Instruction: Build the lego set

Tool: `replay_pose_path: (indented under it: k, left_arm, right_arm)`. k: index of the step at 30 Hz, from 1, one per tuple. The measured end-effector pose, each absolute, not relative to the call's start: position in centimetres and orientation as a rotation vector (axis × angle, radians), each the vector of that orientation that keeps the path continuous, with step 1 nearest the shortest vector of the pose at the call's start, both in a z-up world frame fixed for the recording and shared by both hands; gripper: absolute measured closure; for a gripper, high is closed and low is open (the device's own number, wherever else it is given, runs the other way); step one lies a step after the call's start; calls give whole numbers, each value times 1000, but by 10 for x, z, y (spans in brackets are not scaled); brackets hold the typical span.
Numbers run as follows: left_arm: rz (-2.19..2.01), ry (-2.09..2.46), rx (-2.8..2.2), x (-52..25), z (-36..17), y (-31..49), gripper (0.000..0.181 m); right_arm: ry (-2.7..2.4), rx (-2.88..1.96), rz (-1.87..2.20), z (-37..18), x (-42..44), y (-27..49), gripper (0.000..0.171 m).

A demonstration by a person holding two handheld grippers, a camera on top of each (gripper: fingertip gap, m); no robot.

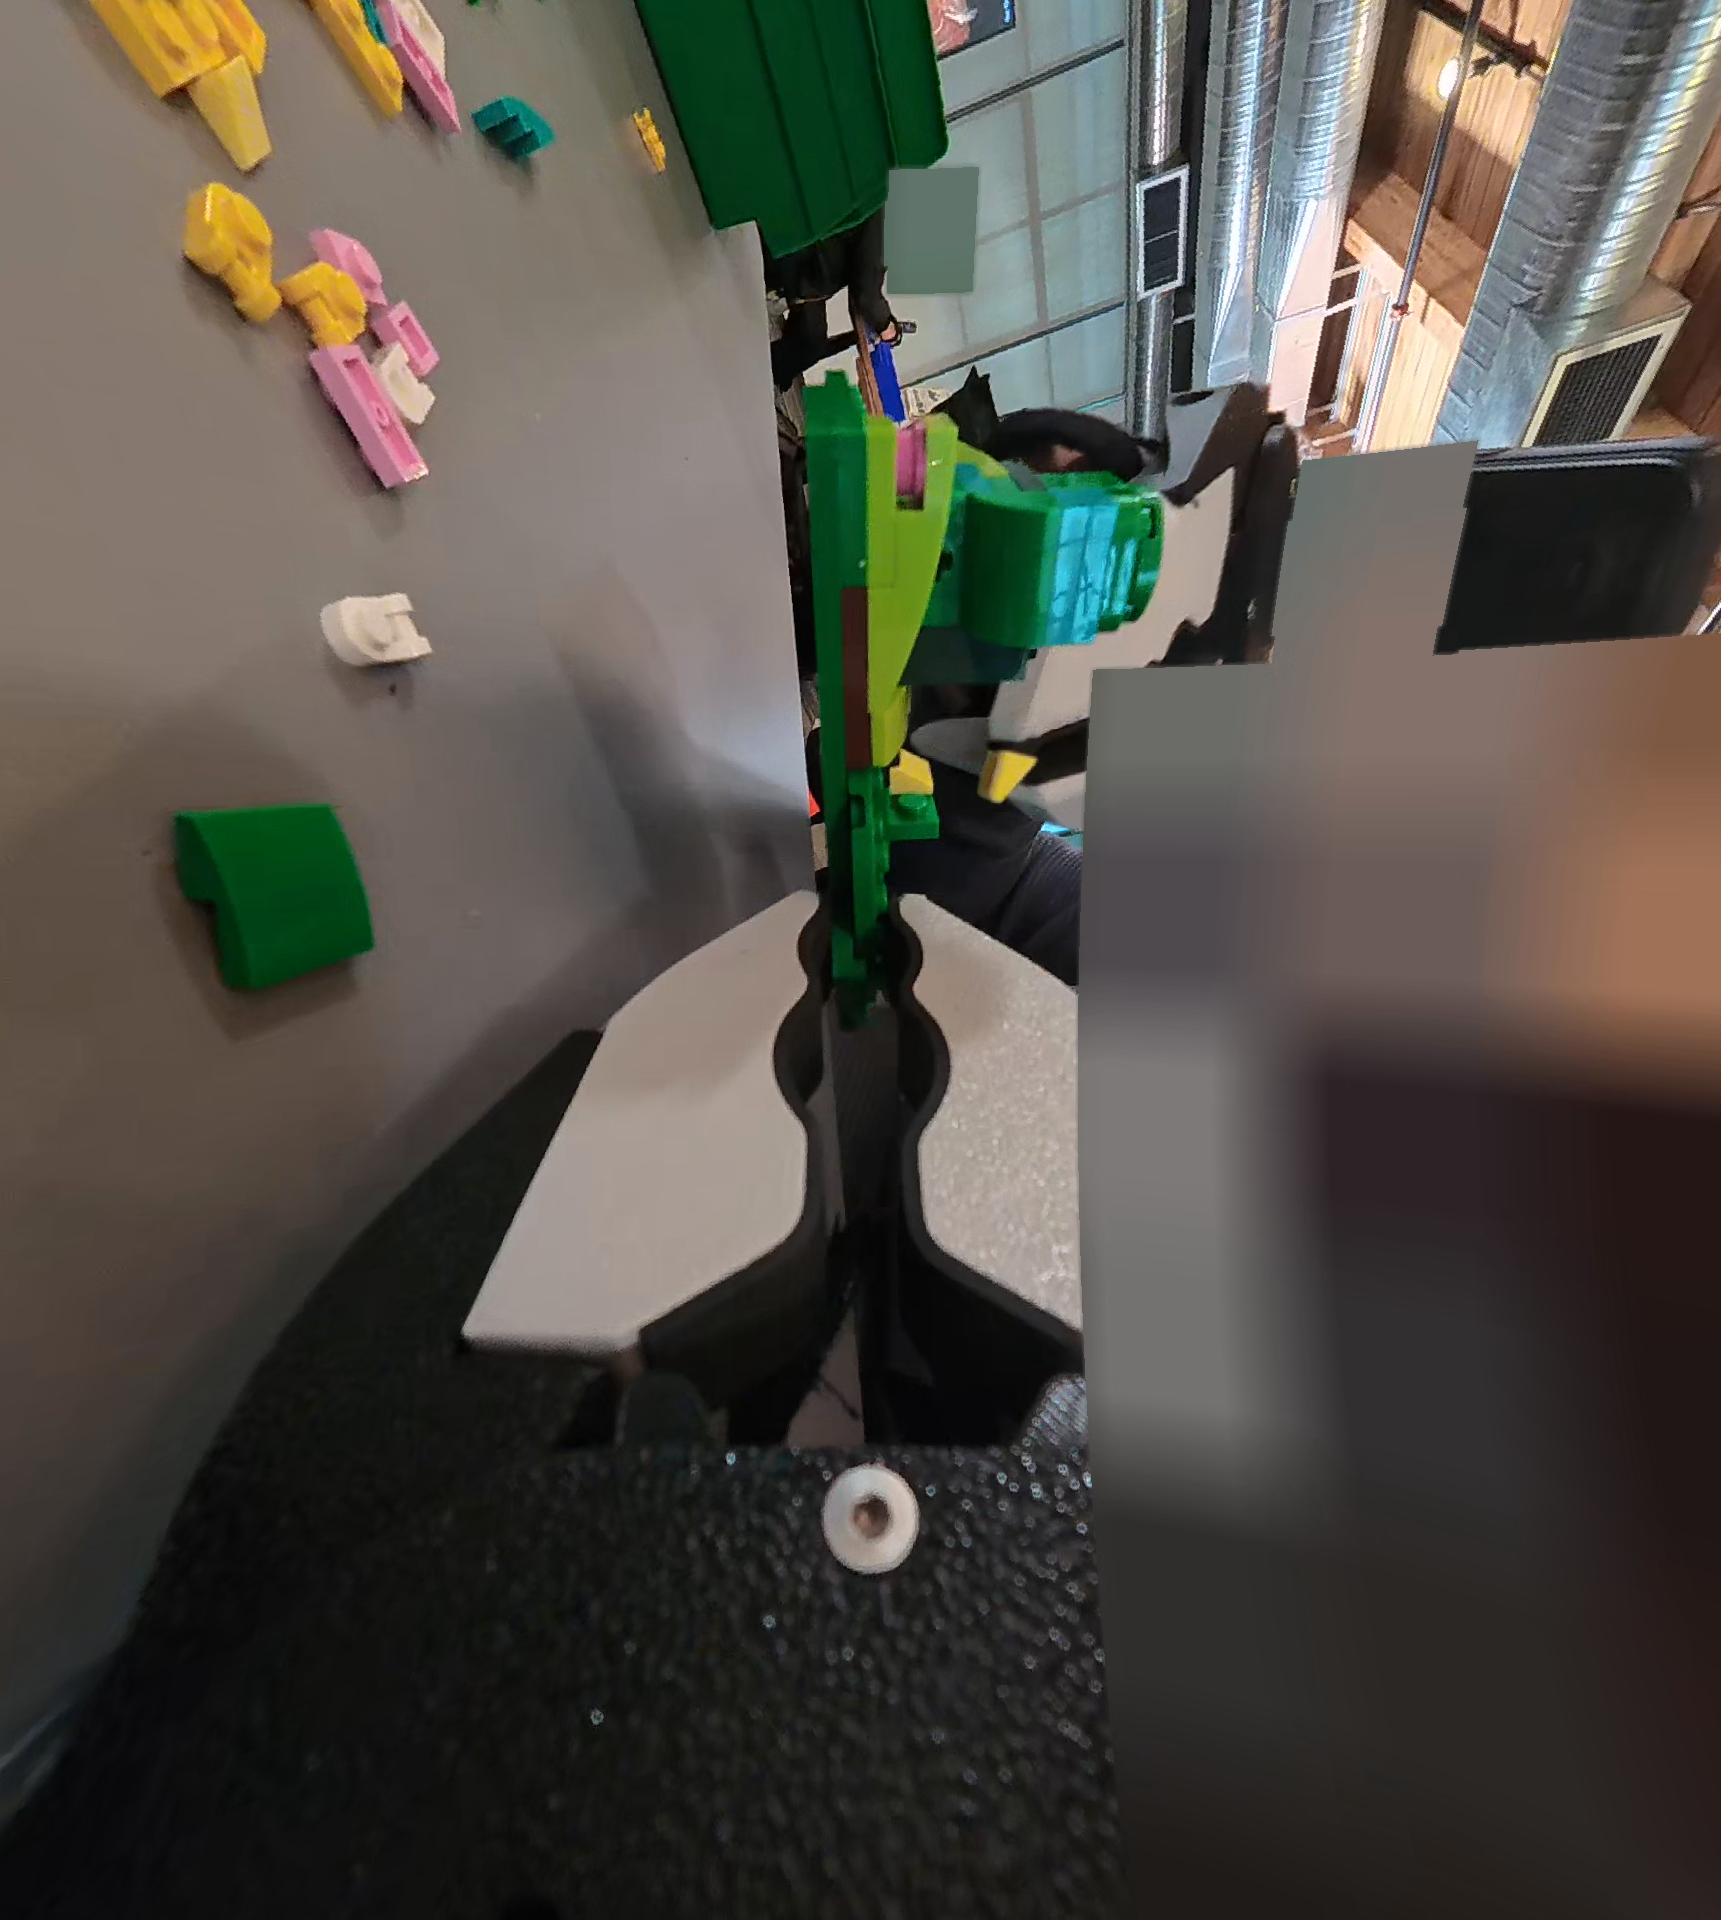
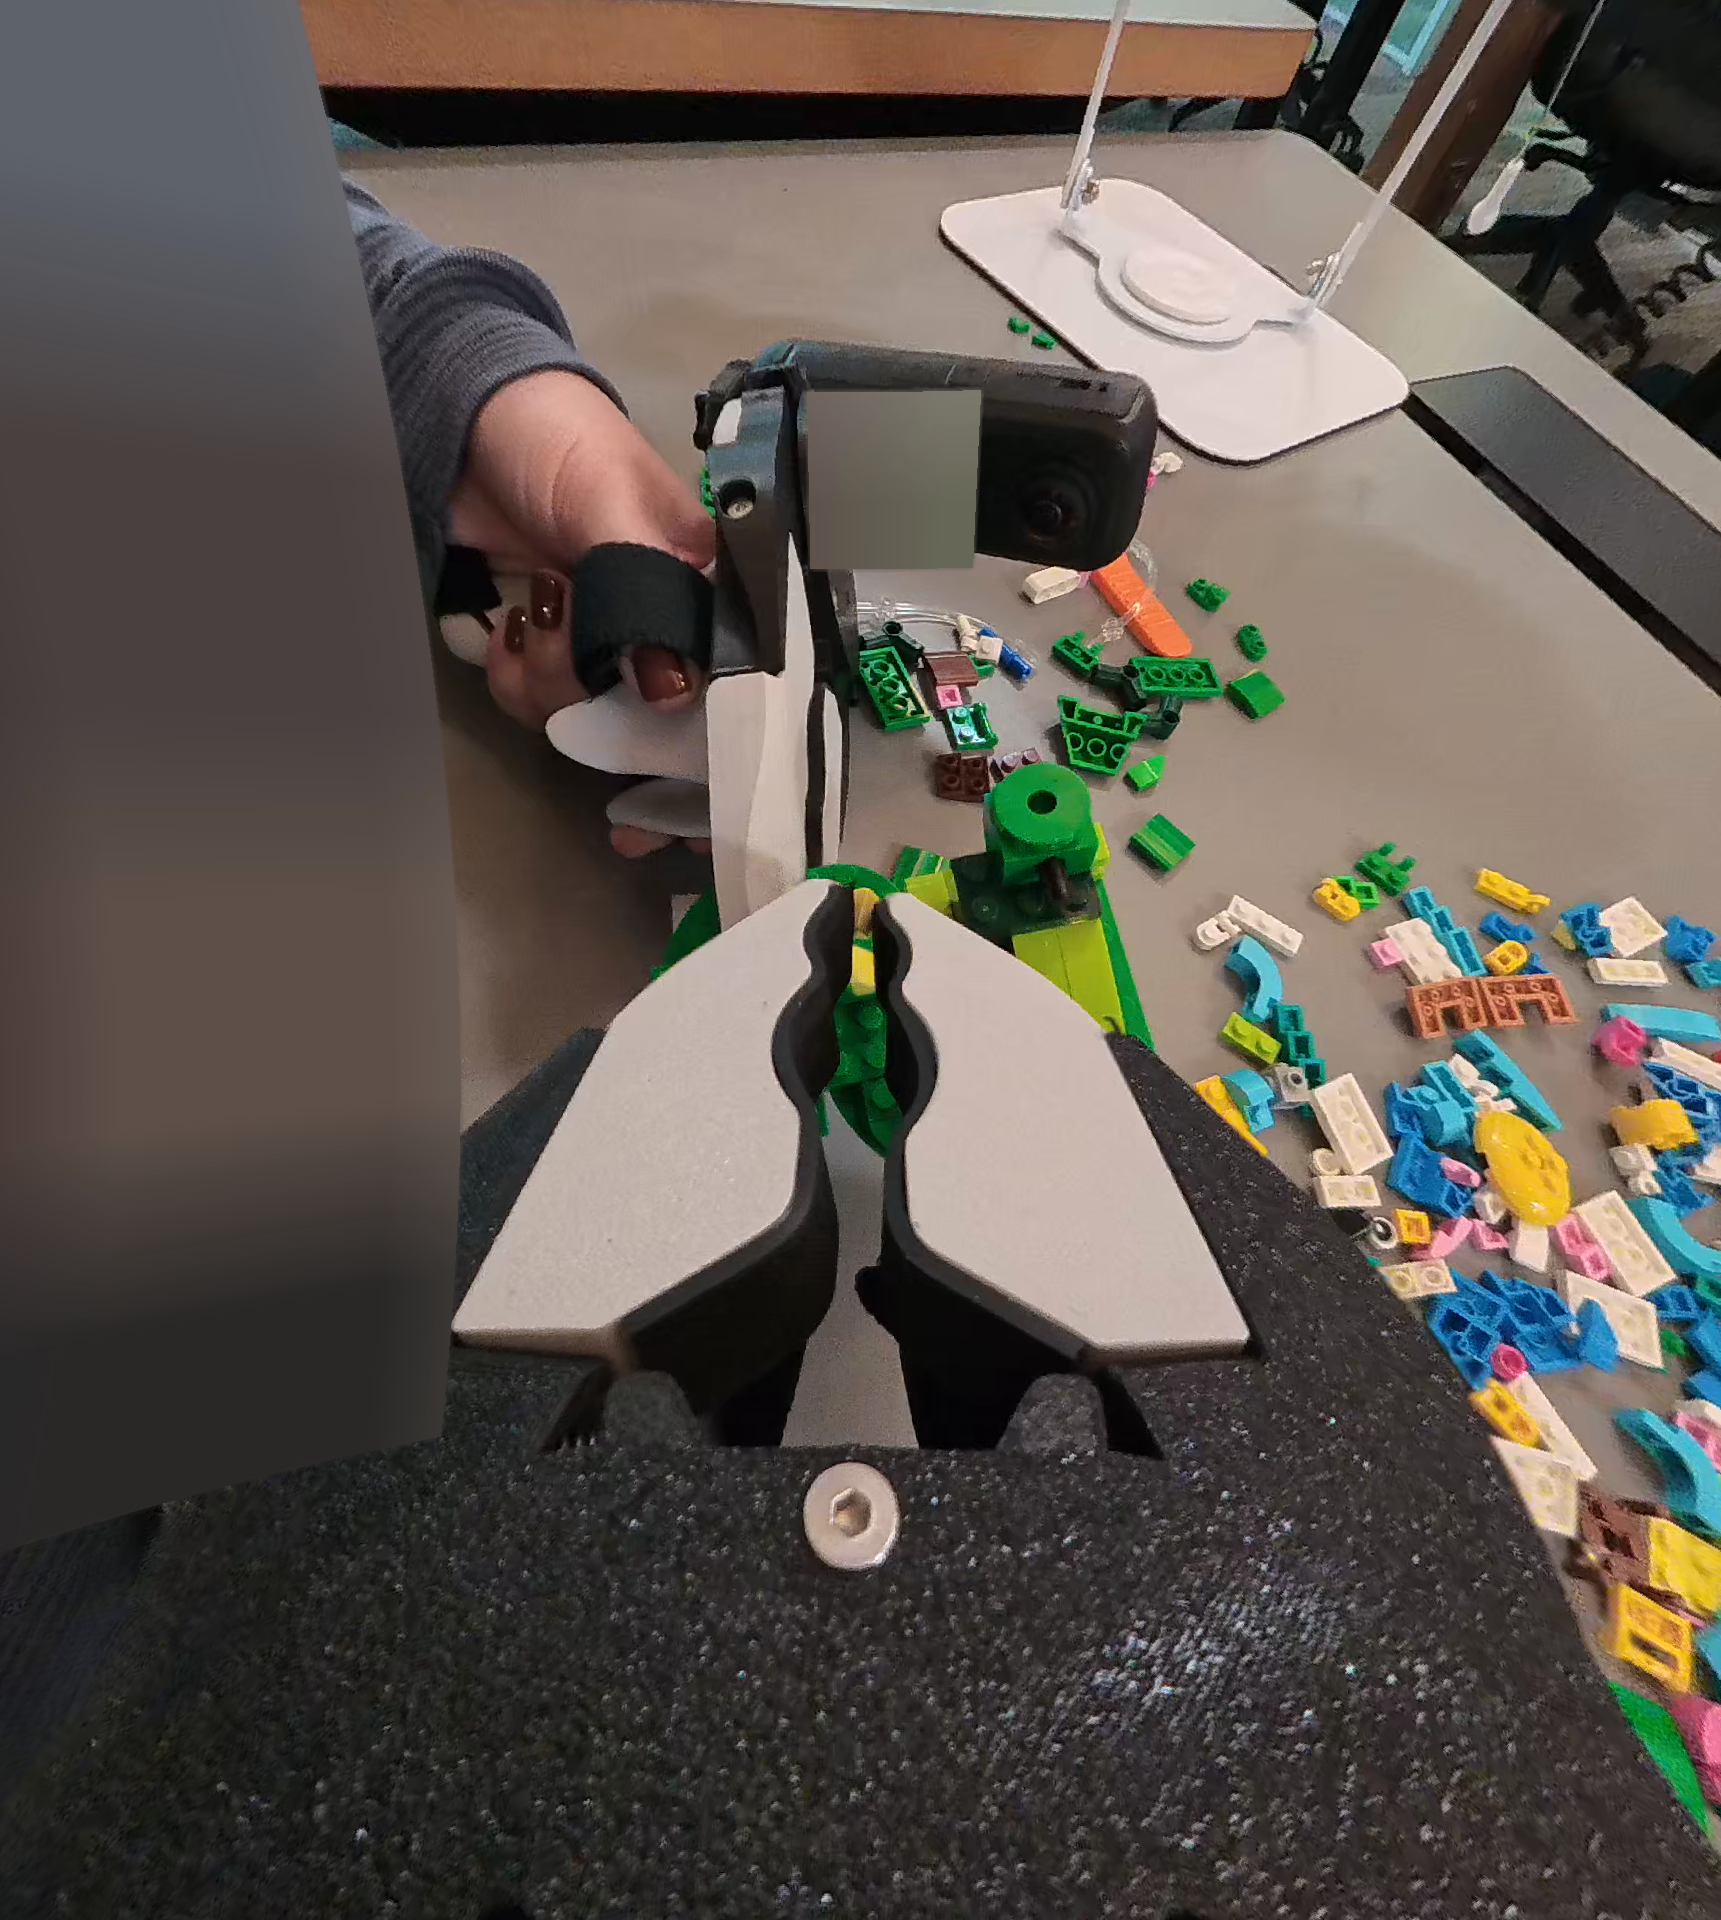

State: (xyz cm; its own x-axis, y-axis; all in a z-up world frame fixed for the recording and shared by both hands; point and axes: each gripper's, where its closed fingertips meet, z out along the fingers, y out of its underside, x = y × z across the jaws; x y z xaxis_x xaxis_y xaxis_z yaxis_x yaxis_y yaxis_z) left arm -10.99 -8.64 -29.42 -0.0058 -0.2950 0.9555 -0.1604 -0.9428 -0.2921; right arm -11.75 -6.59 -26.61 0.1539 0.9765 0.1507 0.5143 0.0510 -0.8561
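Note:
My left gripper point(image 1: 858, 925) is shut on the edge of the green lego build point(image 1: 856, 623), which it holds on edge above the grey table point(image 1: 544, 520). The build carries lime, green and teal bricks. In the right wrist view the left gripper point(image 2: 783, 821) comes in from the left and holds the same build point(image 2: 1043, 894). My right gripper point(image 2: 864, 909) is shut on a small yellow piece point(image 2: 864, 925), pressed against the build's near end. In the left wrist view the right gripper's fingers point(image 1: 1043, 686) show beyond the build. The contact point is hidden by the fingers.
Loose yellow and pink bricks point(image 1: 336, 322), a white piece point(image 1: 373, 629) and a green curved brick point(image 1: 269, 894) lie on the table. A big pile of blue, white and yellow bricks point(image 2: 1562, 1195) lies right, green pieces point(image 2: 1126, 696) behind. A white stand base point(image 2: 1178, 312) sits far back. My left and right fingertips are right by each other.

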Motion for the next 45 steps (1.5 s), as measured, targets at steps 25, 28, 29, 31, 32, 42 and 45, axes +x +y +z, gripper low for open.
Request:
replay_pose_path:
  k: [25,28,29,31,32,42,45]
  left_arm:
    - [-2096,518,-2155,-109,-296,-89,173]
    - [-2081,533,-2162,-109,-297,-90,173]
    - [-2074,538,-2165,-108,-297,-90,173]
    - [-2067,540,-2167,-108,-298,-90,173]
    - [-2064,539,-2167,-108,-298,-90,173]
    - [-1980,557,-2182,-107,-302,-89,173]
    - [-1942,579,-2191,-106,-304,-89,173]
  right_arm:
    - [-1631,-1521,527,-276,-113,-71,152]
    - [-1587,-1578,560,-275,-113,-67,162]
    - [-1573,-1595,583,-275,-113,-67,163]
    - [-1547,-1632,608,-275,-113,-66,166]
    - [-1539,-1649,611,-276,-113,-66,167]
    - [-1506,-1752,469,-286,-113,-63,169]
    - [-1507,-1763,439,-287,-113,-65,170]
